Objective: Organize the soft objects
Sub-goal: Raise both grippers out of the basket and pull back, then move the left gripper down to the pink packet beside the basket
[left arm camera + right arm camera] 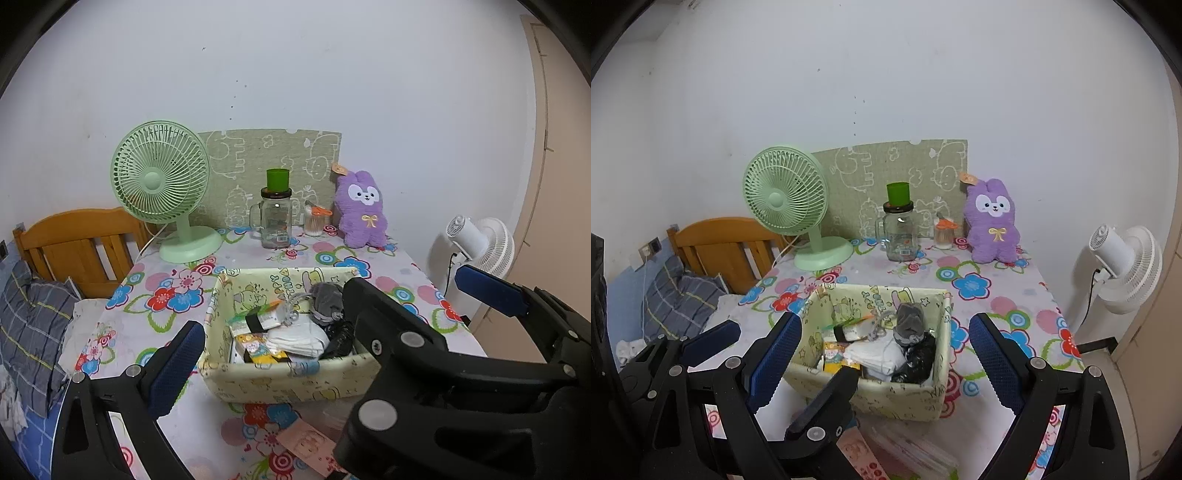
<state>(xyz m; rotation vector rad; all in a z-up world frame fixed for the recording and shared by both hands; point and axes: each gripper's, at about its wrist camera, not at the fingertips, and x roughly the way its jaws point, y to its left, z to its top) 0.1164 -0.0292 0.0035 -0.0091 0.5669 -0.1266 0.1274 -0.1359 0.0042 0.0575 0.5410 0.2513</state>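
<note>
A pale yellow fabric storage box point(288, 387) point(905, 398) sits mid-table, holding a grey sock point(327, 295) point(908, 325), white folded cloth point(299, 341) point(875, 354), a black bag point(916, 362) and small packets. A purple plush bunny point(362, 210) point(991, 221) stands at the table's back right. My right gripper point(886, 362) is open and empty, hovering over the box. My left gripper is open and empty; its left finger point(177, 369) is near the box's left side, and the right gripper's fingers point(487, 288) cross that view.
A green desk fan point(162, 188) point(786, 203), a glass jar with green cup point(276, 218) point(899, 232) and a toothpick holder point(316, 219) stand at the back. A white floor fan point(1123, 266) is right of the table, a bed point(55, 280) left. Papers point(912, 450) lie near the front edge.
</note>
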